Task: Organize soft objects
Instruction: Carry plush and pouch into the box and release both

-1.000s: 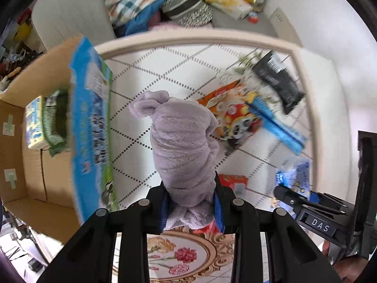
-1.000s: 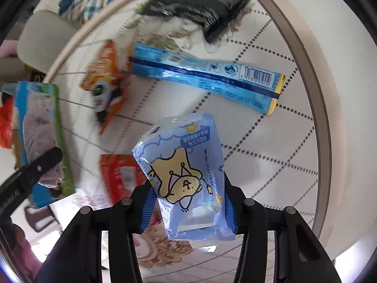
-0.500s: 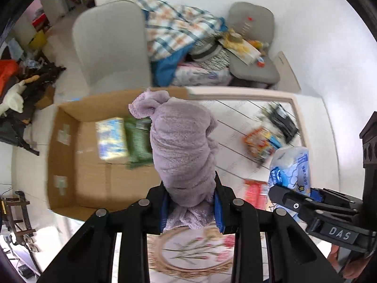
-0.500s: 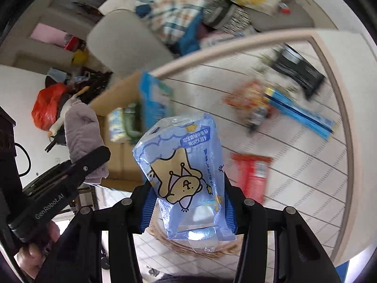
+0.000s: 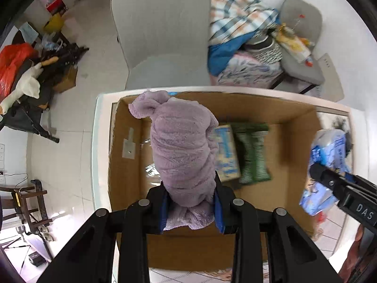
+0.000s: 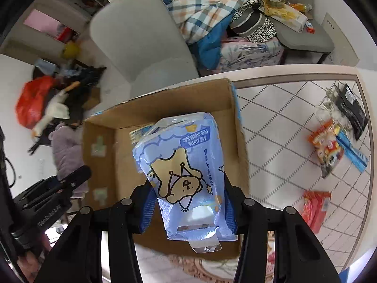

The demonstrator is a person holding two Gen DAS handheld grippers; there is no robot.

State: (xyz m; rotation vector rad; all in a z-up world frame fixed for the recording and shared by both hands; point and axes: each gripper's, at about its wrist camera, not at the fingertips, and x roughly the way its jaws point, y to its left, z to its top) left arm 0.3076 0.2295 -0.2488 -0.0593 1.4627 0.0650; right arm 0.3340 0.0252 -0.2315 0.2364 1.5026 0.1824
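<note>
My left gripper [image 5: 191, 206] is shut on a rolled purple towel [image 5: 183, 151] and holds it above the open cardboard box [image 5: 292, 115]. In the box lie a blue-and-yellow pack [image 5: 226, 153] and a green pack [image 5: 253, 153]. My right gripper [image 6: 188, 206] is shut on a blue tissue pack [image 6: 181, 165] with a cartoon bear, held over the same box [image 6: 240, 141]. The tissue pack also shows at the right of the left wrist view [image 5: 327, 165]. The towel shows at the left of the right wrist view [image 6: 67, 151].
On the tiled tabletop [image 6: 282, 127] to the right of the box lie an orange snack bag [image 6: 327, 143], a blue tube pack [image 6: 353, 153], a black pouch [image 6: 353, 110] and a red pack [image 6: 315, 206]. A grey chair [image 5: 162, 30] stands behind the table.
Both grippers have swung left from the tabletop to above the cardboard box, carrying the towel and the tissue pack. The box interior now fills the middle of both views.
</note>
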